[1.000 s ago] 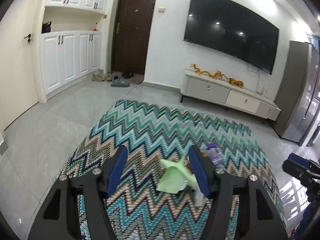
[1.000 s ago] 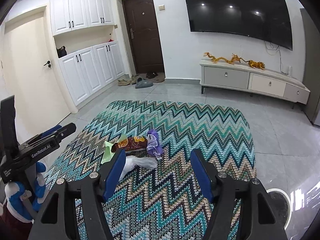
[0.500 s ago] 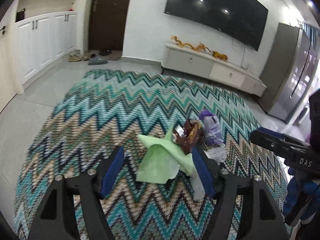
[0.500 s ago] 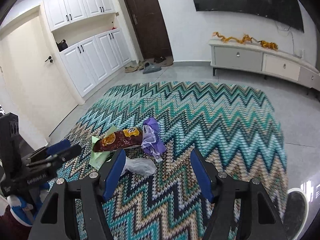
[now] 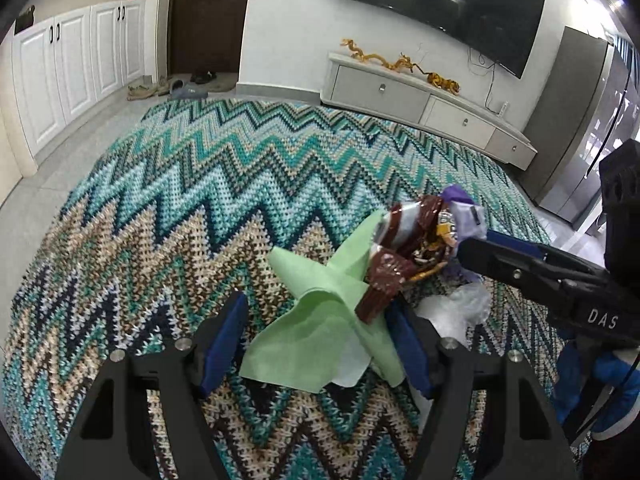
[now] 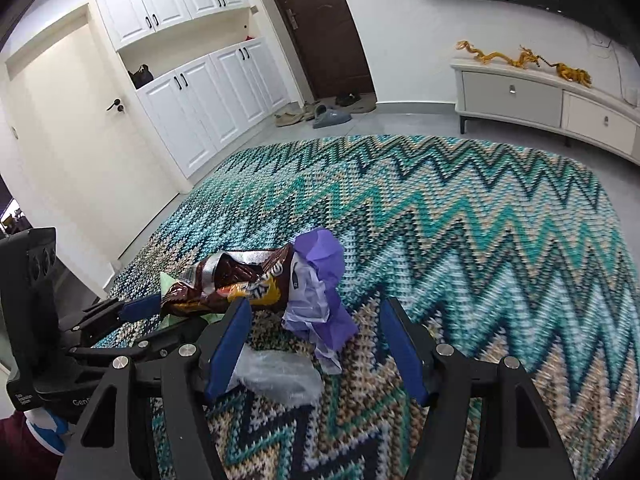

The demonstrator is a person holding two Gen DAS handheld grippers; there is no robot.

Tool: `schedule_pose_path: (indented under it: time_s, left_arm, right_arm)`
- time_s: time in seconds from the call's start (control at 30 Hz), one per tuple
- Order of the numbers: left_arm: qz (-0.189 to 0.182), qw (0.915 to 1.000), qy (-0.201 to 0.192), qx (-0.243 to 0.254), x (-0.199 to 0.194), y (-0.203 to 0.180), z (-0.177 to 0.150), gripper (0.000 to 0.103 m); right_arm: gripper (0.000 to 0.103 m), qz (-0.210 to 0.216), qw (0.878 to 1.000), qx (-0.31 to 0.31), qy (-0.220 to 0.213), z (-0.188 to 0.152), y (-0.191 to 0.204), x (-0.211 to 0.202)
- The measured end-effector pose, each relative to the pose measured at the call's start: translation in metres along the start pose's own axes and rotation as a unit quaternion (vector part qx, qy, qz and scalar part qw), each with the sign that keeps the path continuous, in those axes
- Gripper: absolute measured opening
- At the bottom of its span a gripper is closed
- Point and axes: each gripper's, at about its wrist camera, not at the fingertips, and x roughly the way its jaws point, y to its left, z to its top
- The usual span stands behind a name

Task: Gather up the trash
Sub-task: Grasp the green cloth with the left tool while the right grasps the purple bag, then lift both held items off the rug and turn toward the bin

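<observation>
A pile of trash lies on the zigzag rug (image 5: 208,208). A light green paper (image 5: 320,320) lies between the open fingers of my left gripper (image 5: 316,344). A brown snack wrapper (image 5: 404,252) rests on it, also in the right wrist view (image 6: 240,280). A purple wrapper (image 6: 320,280) and a clear plastic bag (image 6: 280,372) lie between and just ahead of the open fingers of my right gripper (image 6: 316,340). The right gripper shows in the left wrist view (image 5: 532,268), close to the wrappers. Neither gripper holds anything.
A white TV cabinet (image 5: 420,96) stands at the far wall under a wall TV (image 5: 436,4). White cupboards (image 6: 208,92) and a dark door (image 6: 320,24) are at the left, with shoes (image 6: 320,112) on the tile floor.
Both grippers have moved down and closer to the trash pile. The green paper now lies between my left fingers, the purple wrapper and plastic bag between my right fingers.
</observation>
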Motion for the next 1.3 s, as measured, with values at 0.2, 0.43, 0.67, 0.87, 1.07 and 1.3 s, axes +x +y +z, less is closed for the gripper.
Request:
schedule_pose_path:
  time_s: [0.2,0.43,0.67,0.87,1.07,1.3]
  left_arm:
    - [0.000,0.9999,-0.005,-0.013,0.004,0.008,-0.001,0.056]
    - [0.006,0.9999,-0.013,0.006,0.000,-0.002,-0.006,0.039]
    - [0.010,0.9996,-0.024,0.009,-0.008,-0.011,-0.005,0.034]
    - [0.005,0.9992,-0.038,0.010,-0.030,-0.014,-0.005,0.033]
    - [0.008,0.9976,-0.066,0.018,-0.061,-0.020,-0.008,0.032]
    - [0.010,0.9947,-0.099,0.025,-0.097,-0.031,-0.010,0.032]
  right_arm:
    - [0.047,0.014,1.000,0.004,0.003,-0.002,-0.005,0.010]
    - [0.032,0.023,1.000,0.012,-0.001,-0.003,-0.009,0.010]
    - [0.030,0.019,1.000,0.014,-0.009,-0.005,-0.013,0.003]
    - [0.030,0.002,1.000,0.004,-0.019,-0.010,-0.008,-0.021]
    - [0.029,-0.013,0.999,-0.010,-0.038,-0.014,0.011,-0.053]
    - [0.029,-0.021,0.998,-0.015,-0.063,-0.023,0.031,-0.090]
